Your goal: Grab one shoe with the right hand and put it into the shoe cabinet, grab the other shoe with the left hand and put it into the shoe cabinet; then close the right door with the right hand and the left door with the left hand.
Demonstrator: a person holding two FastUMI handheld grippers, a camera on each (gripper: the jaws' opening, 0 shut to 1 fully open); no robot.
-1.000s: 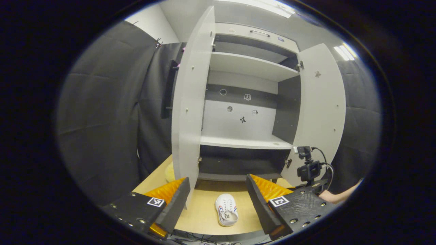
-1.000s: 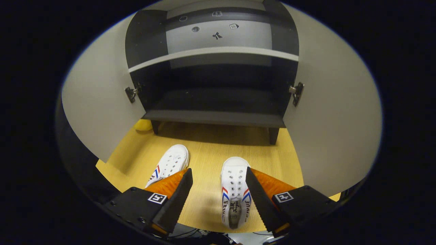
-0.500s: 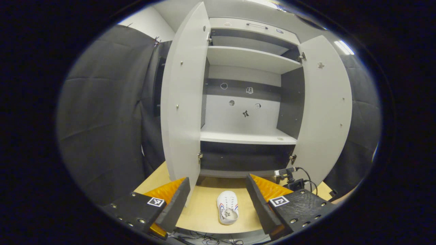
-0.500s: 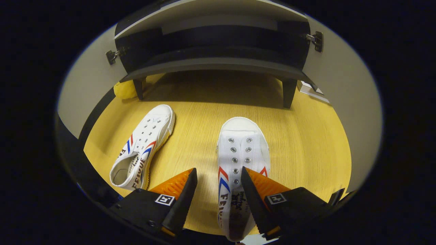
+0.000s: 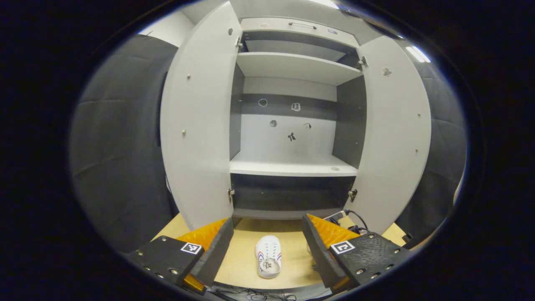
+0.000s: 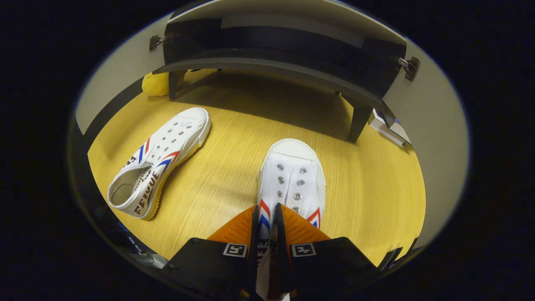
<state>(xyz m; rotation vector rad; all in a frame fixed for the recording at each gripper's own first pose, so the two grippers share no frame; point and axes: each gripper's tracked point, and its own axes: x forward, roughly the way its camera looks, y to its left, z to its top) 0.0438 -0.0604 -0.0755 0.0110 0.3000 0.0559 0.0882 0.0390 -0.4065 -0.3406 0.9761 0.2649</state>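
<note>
- The right gripper [image 6: 266, 217] has its two fingers pinched close together on the side wall of a white canvas sneaker [image 6: 292, 175], near the red and blue stripes.
- That sneaker's toe points toward the shoe cabinet [image 6: 276, 62].
- A second white sneaker [image 6: 161, 161] lies well apart to the left on the wooden tabletop [image 6: 368, 188], angled, its opening facing the camera.
- The cabinet's dark bottom shelf stands on short legs [image 6: 358, 123], both doors swung open.
- A yellow object [image 6: 154, 83] sits beside the cabinet's left leg.
</note>
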